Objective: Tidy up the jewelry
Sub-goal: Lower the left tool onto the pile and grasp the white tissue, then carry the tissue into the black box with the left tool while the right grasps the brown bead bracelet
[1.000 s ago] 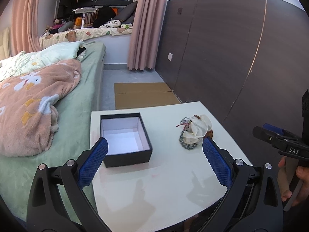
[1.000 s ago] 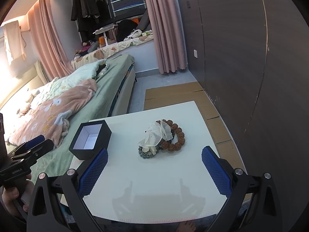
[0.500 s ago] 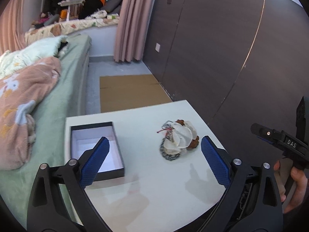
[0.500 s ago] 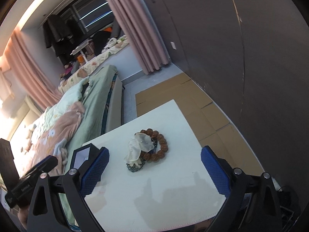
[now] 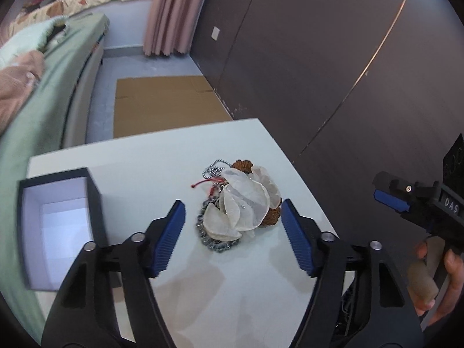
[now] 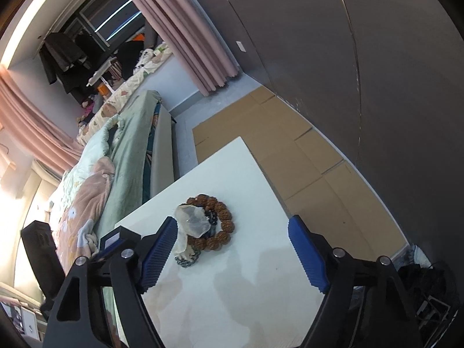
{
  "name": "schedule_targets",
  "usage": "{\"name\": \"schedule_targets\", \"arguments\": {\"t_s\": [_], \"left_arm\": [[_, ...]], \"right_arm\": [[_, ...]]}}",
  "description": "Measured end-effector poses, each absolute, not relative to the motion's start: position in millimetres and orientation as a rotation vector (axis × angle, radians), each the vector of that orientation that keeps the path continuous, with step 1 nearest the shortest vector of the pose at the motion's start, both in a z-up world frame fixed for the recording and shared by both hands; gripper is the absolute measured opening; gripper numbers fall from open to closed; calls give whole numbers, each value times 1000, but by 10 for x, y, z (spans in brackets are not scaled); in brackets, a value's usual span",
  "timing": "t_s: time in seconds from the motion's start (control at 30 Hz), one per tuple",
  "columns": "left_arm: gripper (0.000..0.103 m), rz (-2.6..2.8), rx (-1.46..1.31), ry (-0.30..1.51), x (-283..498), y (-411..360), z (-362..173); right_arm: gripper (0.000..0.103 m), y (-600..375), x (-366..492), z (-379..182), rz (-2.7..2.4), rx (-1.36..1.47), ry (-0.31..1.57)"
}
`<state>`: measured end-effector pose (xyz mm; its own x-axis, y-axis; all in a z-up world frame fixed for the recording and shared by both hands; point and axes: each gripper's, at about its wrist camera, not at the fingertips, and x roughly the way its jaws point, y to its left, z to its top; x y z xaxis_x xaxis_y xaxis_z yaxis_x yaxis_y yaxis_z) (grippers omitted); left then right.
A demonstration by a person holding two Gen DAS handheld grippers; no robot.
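Observation:
A jewelry pile point(image 5: 237, 206) lies on the white table point(image 5: 162, 156): translucent white petals over a brown bead bracelet, a grey bead strand and a red cord. My left gripper point(image 5: 233, 211) is open, its blue pads on either side of the pile and just short of it. An open black box point(image 5: 55, 229) with a white inside stands at the left. In the right wrist view the pile point(image 6: 203, 226) lies ahead of my open, empty right gripper point(image 6: 232, 235), close to its left pad. The box point(image 6: 116, 239) is partly hidden behind that finger.
A bed with green sheet and pink blanket point(image 6: 95, 191) runs along the table's left side. Cardboard sheets point(image 5: 162, 104) lie on the floor beyond the table. A dark panelled wall point(image 5: 319, 58) stands to the right. The right gripper also shows in the left wrist view point(image 5: 420, 203).
My left gripper has swung right and moved in, from facing the box to straddling the jewelry pile. My right gripper has tilted and moved closer to the table.

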<state>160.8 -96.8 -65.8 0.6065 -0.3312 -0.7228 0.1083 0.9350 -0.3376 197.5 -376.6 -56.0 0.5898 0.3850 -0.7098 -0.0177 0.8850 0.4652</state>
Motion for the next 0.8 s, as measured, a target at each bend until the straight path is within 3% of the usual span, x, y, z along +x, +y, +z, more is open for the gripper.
{"name": "schedule_targets", "arguments": {"t_s": [0.23,0.33,0.4,0.47,0.8], "left_arm": [[57,-305,-306,943,1854,-1051,-966],[39,-300,-290,970,1885,-1079,-1064],[18,-339,-338,1003,1908,-1070,-1139],[4,-363,-349,1001,1899,-1070,-1124],[4,-377,-374,891,1691,-794,-685]], "right_arm": [[75,-3657,2197,-699,245,445,959],[72,-3600,2261,-766,240,444,984],[70,-3548,2307,-812,244,445,1003],[67,-3497,2344,-853,252,445,1019],[64,-3240,2392,-943,296,429,1052]]}}
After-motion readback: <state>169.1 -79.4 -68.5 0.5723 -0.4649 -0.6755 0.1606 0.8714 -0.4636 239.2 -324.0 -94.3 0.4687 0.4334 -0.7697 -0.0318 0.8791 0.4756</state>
